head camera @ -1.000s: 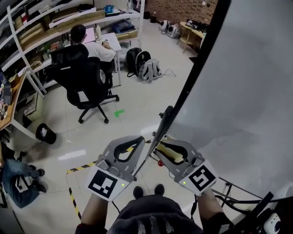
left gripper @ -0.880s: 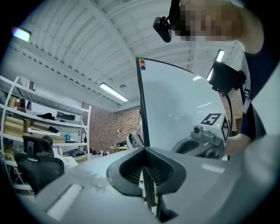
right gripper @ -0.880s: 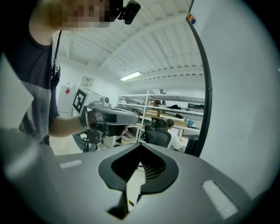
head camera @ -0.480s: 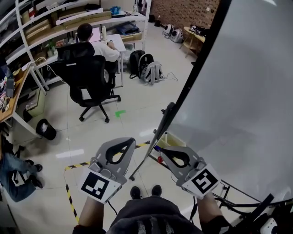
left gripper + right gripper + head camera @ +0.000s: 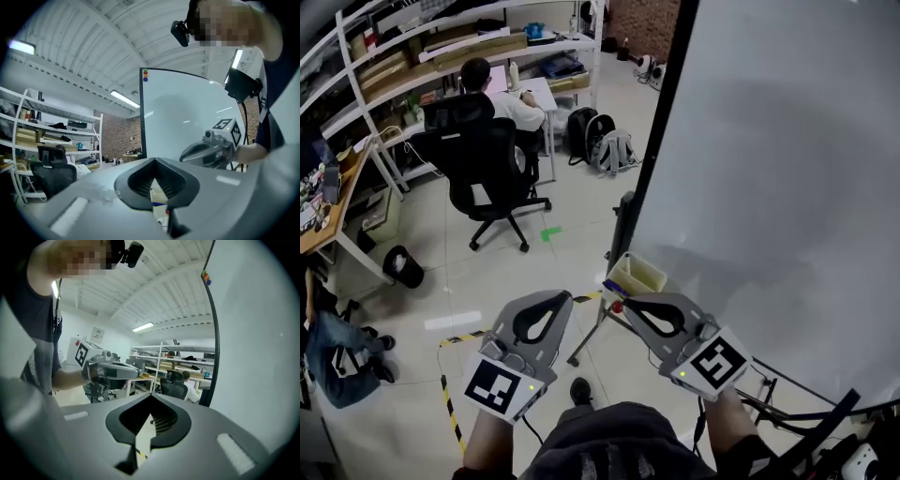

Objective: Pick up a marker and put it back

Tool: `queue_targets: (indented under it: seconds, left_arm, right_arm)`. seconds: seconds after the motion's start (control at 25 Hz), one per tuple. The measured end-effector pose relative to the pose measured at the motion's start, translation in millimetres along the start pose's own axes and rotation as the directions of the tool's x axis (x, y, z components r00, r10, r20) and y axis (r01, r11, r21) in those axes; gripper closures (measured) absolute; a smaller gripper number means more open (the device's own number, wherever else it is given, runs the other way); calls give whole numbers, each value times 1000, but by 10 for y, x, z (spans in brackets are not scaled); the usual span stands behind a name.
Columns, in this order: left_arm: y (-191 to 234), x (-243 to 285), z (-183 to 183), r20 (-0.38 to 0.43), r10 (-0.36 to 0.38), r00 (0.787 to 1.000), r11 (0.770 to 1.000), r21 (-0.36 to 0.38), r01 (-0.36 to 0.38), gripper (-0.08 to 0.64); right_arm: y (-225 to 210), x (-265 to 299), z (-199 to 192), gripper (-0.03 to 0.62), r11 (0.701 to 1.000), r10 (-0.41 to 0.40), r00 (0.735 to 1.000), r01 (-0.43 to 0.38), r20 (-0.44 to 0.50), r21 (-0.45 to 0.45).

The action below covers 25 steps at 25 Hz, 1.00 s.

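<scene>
While the left tool (image 5: 565, 297) is hovering clenched, the right tool (image 5: 624, 300) is clenched too. A blue marker (image 5: 611, 287) is sitting just beside its tip.

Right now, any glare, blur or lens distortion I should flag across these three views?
Head view: sharp, with a pale glare streak on the floor and soft shadows across the whiteboard. Left gripper view: strong fisheye with dark corners, the whiteboard frame bowed and a ceiling lamp blown out. Right gripper view: the same fisheye bend and dark corners.
</scene>
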State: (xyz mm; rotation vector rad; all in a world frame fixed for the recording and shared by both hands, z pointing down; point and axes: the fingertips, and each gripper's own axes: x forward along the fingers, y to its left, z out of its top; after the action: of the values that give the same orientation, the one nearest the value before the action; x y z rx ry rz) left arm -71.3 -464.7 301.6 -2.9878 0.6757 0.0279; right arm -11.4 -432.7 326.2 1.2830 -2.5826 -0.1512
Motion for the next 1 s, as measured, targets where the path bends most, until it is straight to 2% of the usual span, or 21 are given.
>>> queue_targets:
  seconds: [0.2,0.36,0.56,1.0]
  left_arm:
    - [-628,-148,-21,-79,74,994,996,62,-70,554]
    - [-1255,-245,70,-57,162,985,985,73,-158,554]
    - [-1928,-384,164,-50,210,976,975,78,-206,554]
    - [-2410,-774,396,-27,273,962,955,133,-267,554]
  right_arm:
    - [275,-518,-75,592,996,89,996,-88,25,-11]
    - [533,-1050,-143,591,985,170,985,-169,34,-33]
    - [821,-1623,-132,591,973,227,971,-224,70,-52]
    - [1291,-1951,-59,591,956,292,952,-287,97,-58]
